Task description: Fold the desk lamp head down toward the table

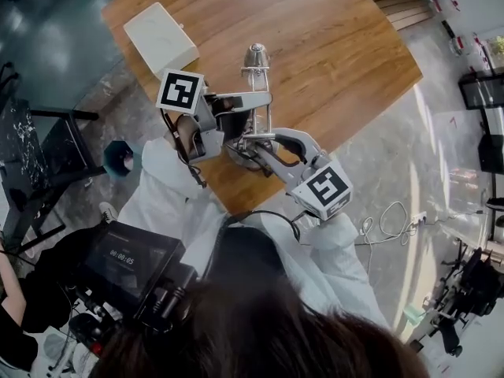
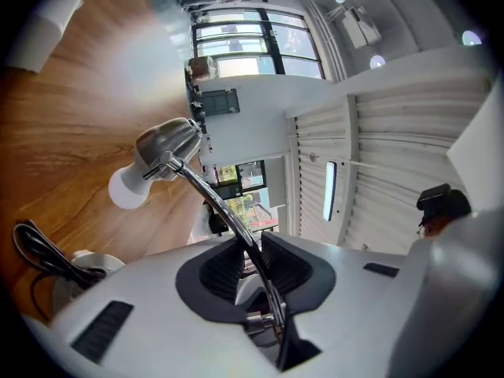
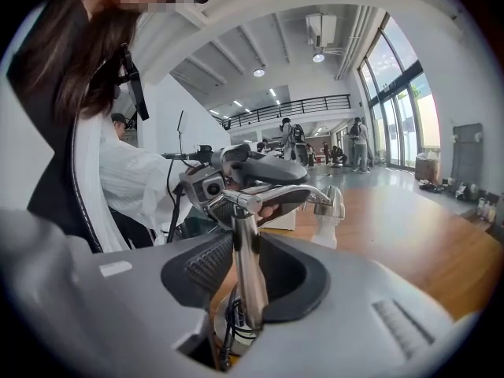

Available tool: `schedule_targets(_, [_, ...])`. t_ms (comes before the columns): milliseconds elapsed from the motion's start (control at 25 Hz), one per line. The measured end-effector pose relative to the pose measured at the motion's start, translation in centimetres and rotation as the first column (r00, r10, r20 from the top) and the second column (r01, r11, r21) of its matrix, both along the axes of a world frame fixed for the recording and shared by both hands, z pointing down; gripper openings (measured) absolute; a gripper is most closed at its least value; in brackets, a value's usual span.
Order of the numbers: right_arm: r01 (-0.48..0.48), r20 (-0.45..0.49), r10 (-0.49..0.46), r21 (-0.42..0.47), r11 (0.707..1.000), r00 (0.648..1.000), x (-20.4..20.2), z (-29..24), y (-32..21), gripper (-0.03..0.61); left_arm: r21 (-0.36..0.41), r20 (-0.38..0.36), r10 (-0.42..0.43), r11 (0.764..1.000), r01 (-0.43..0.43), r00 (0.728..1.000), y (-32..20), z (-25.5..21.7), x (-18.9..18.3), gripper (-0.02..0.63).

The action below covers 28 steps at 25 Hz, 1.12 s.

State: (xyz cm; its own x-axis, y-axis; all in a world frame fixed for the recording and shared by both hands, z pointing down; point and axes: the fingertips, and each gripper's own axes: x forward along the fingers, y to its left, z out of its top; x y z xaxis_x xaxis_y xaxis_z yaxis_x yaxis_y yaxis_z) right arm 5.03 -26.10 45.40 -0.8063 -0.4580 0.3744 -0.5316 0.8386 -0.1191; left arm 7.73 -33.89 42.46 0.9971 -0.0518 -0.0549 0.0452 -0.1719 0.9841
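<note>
A chrome desk lamp stands near the front edge of the wooden table (image 1: 339,53). Its head (image 1: 255,56) reaches out over the tabletop, and the white bulb (image 2: 126,189) points toward the wood. My left gripper (image 1: 250,101) is shut on the thin upper arm (image 2: 206,194), which runs between its jaws (image 2: 250,246). My right gripper (image 1: 264,140) is shut on the thicker upright post (image 3: 246,270), just above the round base (image 3: 232,329). In the right gripper view the lamp head (image 3: 331,203) hangs at the end of the level arm. A black cord (image 2: 43,250) leaves the base.
A white box (image 1: 160,38) lies at the table's far left corner. Left of the table stand a black frame (image 1: 47,156) and a small blue pot (image 1: 120,157). White cables (image 1: 386,223) lie on the floor at the right. A camera rig (image 1: 134,266) sits low left.
</note>
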Motion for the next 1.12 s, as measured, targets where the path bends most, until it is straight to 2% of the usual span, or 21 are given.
schedule_targets(160, [0.017, 0.000, -0.017, -0.007, 1.000, 1.000, 0.2, -0.2, -0.4, 0.104, -0.040, -0.029, -0.005, 0.999, 0.004, 1.000, -0.4, 0.0, 0.2, 0.064])
schedule_targets(280, [0.026, -0.005, -0.026, -0.014, 1.000, 1.000, 0.3, -0.3, -0.4, 0.104, -0.109, -0.050, -0.020, 0.994, 0.014, 0.999, -0.4, 0.5, 0.3, 0.064])
schedule_targets(400, [0.032, -0.003, -0.032, -0.022, 0.999, 0.999, 0.0, 0.0, -0.4, 0.106, -0.198, -0.084, -0.042, 0.980, 0.024, 0.996, -0.3, 1.3, 0.0, 0.067])
schedule_targets(560, [0.043, 0.001, -0.043, -0.031, 0.999, 0.999, -0.1, 0.1, -0.4, 0.108, -0.258, -0.093, -0.058, 0.965, 0.033, 0.994, -0.2, 1.9, -0.1, 0.069])
schedule_targets(760, [0.044, 0.012, -0.044, -0.042, 0.998, 0.999, 0.0, 0.2, -0.5, 0.109, -0.370, -0.161, -0.105, 0.928, 0.039, 0.981, -0.1, 2.7, 0.0, 0.082])
schedule_targets(880, [0.034, 0.015, -0.033, -0.043, 0.998, 0.999, 0.1, 0.2, -0.5, 0.110, -0.386, -0.198, -0.103, 0.922, 0.019, 0.975, -0.1, 2.6, 0.2, 0.086])
schedule_targets(1120, [0.022, 0.008, -0.021, -0.053, 0.998, 1.000, 0.0, 0.4, -0.7, 0.110, -0.331, -0.192, -0.106, 0.943, 0.038, 0.976, -0.1, 2.4, 0.1, 0.098])
